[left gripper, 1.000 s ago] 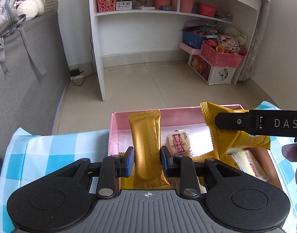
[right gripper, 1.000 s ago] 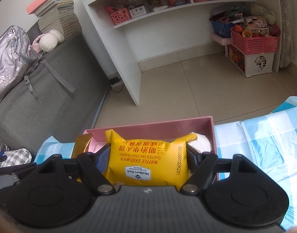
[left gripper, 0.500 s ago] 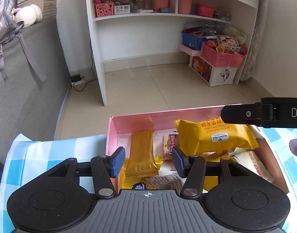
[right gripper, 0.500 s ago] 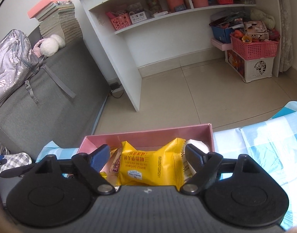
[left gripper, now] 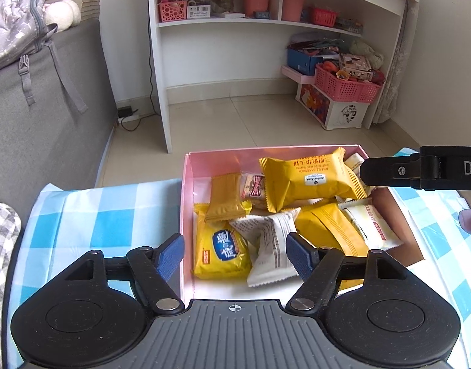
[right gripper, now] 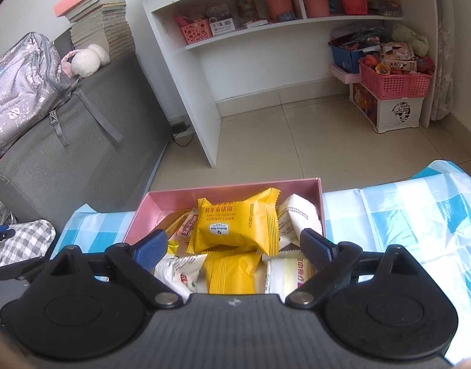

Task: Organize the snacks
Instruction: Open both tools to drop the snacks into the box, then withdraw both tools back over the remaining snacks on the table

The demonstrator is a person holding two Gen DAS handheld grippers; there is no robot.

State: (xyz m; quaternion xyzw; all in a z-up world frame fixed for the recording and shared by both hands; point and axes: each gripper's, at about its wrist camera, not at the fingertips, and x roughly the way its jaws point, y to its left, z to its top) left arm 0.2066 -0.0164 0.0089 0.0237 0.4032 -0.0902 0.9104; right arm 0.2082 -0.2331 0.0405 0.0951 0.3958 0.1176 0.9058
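Both tongs, left (left gripper: 235, 258) and right (right gripper: 232, 247), have released their snacks and are opening, empty.

The yellow packet (right gripper: 235, 224) at the box's twelve o'clock reads "WAFFLE SANDWICH" and "Member's Mark", upside down. At three o'clock, the black bar (left gripper: 426, 167) shows "D".

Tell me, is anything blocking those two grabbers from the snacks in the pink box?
Nothing visible does. The pink box has no lid, and the snacks lie exposed. The left gripper and right gripper hover just above, their jaws opening with nothing held between them; the yellow waffle pack lies on top.
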